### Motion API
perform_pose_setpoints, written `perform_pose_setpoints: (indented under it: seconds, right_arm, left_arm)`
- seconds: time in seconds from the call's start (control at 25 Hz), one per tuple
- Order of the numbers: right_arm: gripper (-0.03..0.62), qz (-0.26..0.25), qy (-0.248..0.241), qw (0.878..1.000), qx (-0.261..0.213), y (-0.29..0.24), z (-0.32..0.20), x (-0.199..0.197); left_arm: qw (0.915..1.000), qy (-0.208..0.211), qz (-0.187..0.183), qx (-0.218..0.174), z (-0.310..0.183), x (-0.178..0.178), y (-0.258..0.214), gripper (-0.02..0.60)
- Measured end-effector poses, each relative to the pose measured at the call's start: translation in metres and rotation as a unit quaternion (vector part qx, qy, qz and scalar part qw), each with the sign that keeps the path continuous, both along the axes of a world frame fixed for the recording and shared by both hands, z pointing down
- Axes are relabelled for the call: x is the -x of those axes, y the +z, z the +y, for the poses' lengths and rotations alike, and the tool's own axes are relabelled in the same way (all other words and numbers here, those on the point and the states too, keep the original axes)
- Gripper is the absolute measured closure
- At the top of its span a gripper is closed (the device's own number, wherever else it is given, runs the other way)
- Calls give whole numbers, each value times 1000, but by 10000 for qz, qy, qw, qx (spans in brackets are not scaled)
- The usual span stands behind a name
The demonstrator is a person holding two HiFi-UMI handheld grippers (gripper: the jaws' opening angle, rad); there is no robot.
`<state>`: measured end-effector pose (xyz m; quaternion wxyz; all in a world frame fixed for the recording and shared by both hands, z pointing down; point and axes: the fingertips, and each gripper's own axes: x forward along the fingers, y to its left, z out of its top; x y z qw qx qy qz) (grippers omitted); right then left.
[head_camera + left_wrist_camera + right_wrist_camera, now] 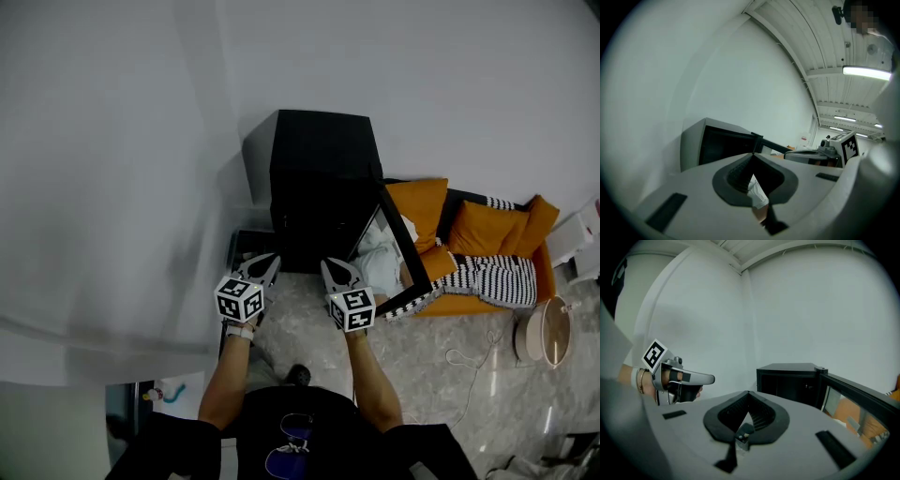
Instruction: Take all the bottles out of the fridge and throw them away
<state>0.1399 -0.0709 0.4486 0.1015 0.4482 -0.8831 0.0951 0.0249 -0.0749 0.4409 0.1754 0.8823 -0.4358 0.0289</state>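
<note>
Fridge (323, 187) interior is showing too dark to read; door (406, 234) is hanging open. Left tongs (265, 269) and right tongs (337, 272) are hovering just in front of it, both pressed together, empty.

Dim, flat, greyish light throughout. Ceiling strip lights (867, 71) glare in the left gripper view. Both gripper views bend strongly, with black corners and soft foregrounds. The fridge (323, 178) interior reads plain black

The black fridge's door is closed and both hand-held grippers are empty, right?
Not quite: the fridge door stands open, as the head view shows. The left hand-held gripper and right hand-held gripper are indeed empty.
</note>
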Motion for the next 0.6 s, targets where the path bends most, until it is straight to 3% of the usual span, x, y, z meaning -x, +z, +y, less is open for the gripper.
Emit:
perform_pose_setpoints:
  seconds: [0.6]
  right_arm:
    - [586,18,261,9997,-35,-6,40,-50]
  left_arm:
    - [9987,97,-319,-377,28,-31,-20,575]
